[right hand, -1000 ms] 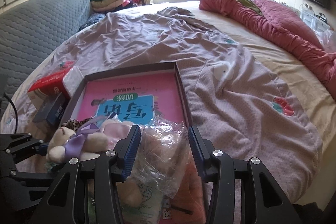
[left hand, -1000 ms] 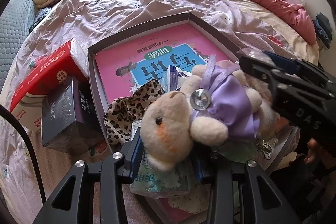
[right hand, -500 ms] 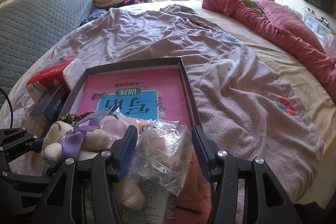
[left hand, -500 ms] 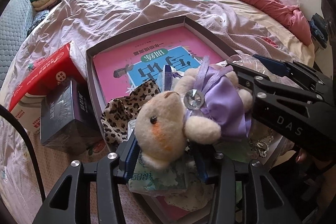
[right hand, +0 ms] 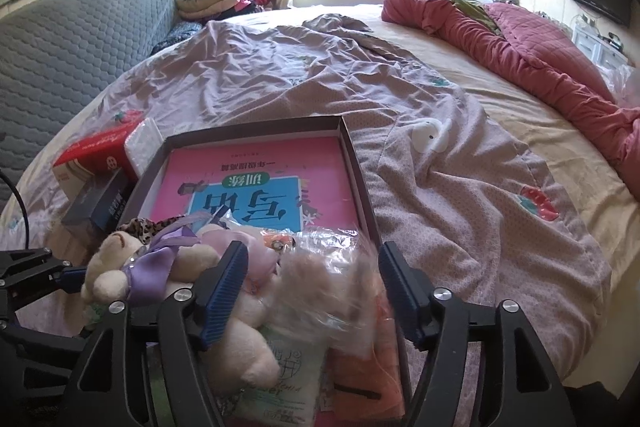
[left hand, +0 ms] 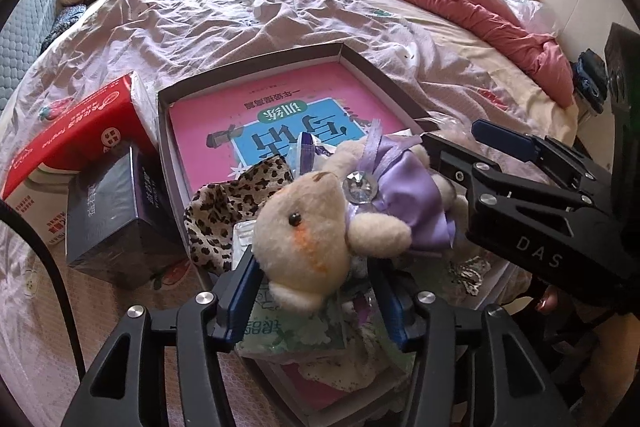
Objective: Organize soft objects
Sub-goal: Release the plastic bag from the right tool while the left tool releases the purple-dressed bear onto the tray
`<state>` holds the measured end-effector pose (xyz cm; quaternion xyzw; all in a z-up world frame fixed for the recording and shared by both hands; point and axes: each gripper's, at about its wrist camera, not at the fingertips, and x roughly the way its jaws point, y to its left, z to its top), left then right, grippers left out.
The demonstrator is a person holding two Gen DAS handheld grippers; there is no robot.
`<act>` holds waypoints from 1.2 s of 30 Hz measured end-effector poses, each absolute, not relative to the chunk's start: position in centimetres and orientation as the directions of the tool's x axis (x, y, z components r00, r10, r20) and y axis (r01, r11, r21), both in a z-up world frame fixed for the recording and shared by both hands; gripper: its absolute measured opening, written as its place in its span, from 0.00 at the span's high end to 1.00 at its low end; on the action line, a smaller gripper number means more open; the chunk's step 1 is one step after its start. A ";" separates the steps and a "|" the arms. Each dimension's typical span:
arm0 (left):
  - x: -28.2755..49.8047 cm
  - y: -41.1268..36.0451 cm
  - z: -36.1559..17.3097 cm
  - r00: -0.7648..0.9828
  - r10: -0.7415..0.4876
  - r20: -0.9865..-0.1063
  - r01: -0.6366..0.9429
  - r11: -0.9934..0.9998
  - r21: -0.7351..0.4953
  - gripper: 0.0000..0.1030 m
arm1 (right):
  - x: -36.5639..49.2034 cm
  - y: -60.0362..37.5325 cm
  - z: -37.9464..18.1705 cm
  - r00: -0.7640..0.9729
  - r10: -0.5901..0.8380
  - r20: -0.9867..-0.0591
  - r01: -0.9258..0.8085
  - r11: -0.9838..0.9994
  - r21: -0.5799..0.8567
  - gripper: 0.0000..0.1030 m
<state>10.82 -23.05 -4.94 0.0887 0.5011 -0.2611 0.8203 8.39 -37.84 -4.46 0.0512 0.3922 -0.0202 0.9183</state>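
The bear (left hand: 320,227), cream with a purple dress and a clear gem at the collar, lies in the near end of the box (left hand: 164,131), on a leopard cloth (left hand: 224,211) and a tissue pack (left hand: 288,331). The left gripper (left hand: 314,295) has its jaws apart around the bear's head. The right gripper (right hand: 314,287), marked "DAS" in the left view, is spread around a plastic bag (right hand: 328,267) beside the bear. A pink book (left hand: 256,115) with Chinese print lines the box. A red carton (left hand: 76,143) and black box (left hand: 116,215) sit beside it on the bed (right hand: 440,187).
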 end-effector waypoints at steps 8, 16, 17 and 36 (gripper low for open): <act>10.6 -23.1 -4.8 0.369 -0.339 -0.865 0.526 0.844 -0.107 0.46 | 7.8 -38.2 -3.9 0.706 -0.001 -0.708 0.097 0.991 0.095 0.29; 10.4 -23.1 -4.6 0.376 -0.350 -0.858 0.533 0.839 -0.108 0.45 | 7.5 -38.3 -3.5 0.712 -0.005 -0.702 0.101 0.990 0.095 0.29; 10.4 -23.1 -4.5 0.376 -0.349 -0.858 0.532 0.840 -0.108 0.45 | 7.4 -38.2 -3.3 0.715 -0.003 -0.699 0.099 0.990 0.097 0.29; 8.9 -20.3 -2.0 0.421 -0.356 -0.834 0.502 0.858 -0.113 0.35 | 4.6 -36.5 0.4 0.760 -0.023 -0.650 0.089 0.994 0.070 0.24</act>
